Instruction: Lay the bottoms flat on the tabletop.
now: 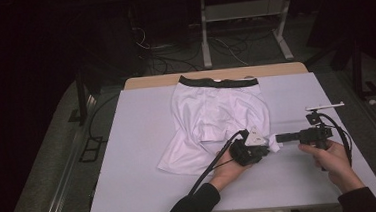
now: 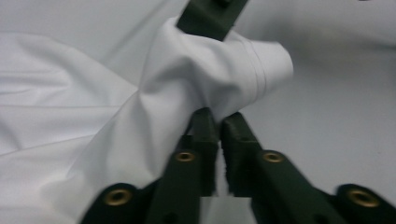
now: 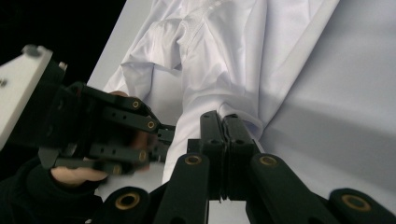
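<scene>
pinching the same leg hem of the white shorts (image 1: 212,119) with both clamped grippers, left (image 1: 268,149) beside right (image 1: 278,138), waistband lying far across the table from me.

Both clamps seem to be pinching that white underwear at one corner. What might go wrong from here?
Both grips look shallow: the left gripper and the right gripper pinch only the hem of one leg of the shorts, so the cloth could slip out when lifted. They also hold almost the same spot, so pulling might bunch or twist the fabric rather than spread it. The black waistband lies at the table's far edge and could drag off it.
</scene>
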Motion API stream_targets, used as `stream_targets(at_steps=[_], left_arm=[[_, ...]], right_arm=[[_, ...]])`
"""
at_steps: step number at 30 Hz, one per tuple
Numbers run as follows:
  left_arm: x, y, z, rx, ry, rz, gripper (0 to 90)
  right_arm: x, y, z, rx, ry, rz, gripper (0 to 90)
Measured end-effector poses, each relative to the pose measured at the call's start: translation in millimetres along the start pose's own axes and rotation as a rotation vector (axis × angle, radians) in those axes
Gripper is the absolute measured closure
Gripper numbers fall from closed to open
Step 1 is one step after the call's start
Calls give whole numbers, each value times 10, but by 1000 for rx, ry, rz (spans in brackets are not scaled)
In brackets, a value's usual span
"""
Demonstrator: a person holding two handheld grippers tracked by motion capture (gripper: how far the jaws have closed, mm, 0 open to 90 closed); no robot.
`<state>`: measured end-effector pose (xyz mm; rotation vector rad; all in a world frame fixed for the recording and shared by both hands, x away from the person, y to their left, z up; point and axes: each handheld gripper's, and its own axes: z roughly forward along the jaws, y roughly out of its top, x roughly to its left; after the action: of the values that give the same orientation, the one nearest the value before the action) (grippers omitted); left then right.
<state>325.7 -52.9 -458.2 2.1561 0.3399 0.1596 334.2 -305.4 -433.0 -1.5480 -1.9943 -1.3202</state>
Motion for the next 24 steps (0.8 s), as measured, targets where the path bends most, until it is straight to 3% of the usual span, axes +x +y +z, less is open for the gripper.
stream_targets(at_steps=[3, 8, 12, 17, 22, 24], left_arm=[[77, -2, -72, 5, -17, -32, 891], [188, 16, -298, 21, -37, -43, 891], [260, 40, -494, 61, -66, -49, 891], [352, 12, -697, 105, -59, -50, 890], [446, -40, -748, 126, -109, -94, 890], [447, -49, -724, 142, -124, -91, 889]], right_arm=[[-5, -2, -1, 7, -2, -5, 874], [-13, -4, -40, 6, 6, -4, 874], [11, 2, -91, 1, 7, -15, 882], [-31, -14, -204, -27, -3, -9, 882], [-115, -29, -338, -57, -16, 15, 882], [-151, -45, -401, -66, -19, 26, 882]])
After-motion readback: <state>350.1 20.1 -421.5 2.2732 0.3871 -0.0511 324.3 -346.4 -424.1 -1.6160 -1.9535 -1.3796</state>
